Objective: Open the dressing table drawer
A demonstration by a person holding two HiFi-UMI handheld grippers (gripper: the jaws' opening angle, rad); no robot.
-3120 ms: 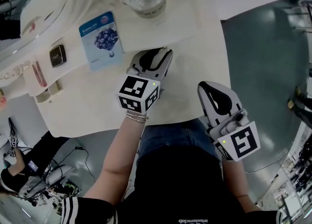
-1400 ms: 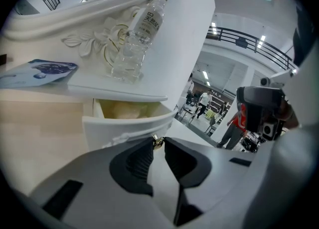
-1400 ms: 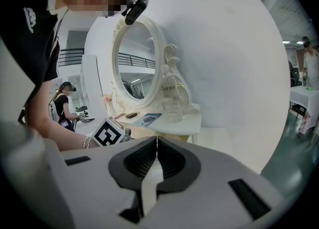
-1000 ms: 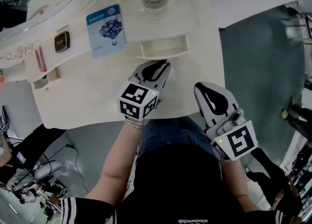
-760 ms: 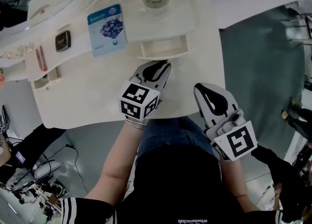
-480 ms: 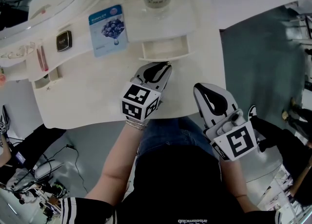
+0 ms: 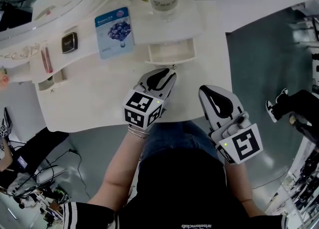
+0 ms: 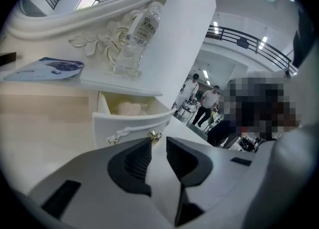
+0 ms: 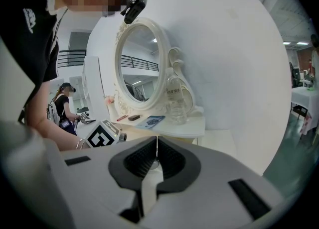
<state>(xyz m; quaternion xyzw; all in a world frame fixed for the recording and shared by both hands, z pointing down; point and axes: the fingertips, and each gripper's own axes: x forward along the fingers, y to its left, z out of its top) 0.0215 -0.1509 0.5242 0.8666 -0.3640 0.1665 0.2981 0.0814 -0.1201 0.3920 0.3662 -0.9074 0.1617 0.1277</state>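
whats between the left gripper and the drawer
Only bare tabletop, seen in the left gripper view. The left gripper has just been opening its jaws, nothing between them; the gold knob of the drawer sits just past their tips.

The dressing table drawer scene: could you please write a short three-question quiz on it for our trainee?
1. True or false: the drawer stands pulled out.
2. What stands on the shelf above the drawer? A a mug; B a clear water bottle; C a lamp.
3. Which hand-held gripper has its jaws together?
Key: 1 true. 2 B. 3 the right hand-held gripper; the jaws of the left hand-held gripper have just been opening, with nothing between them.
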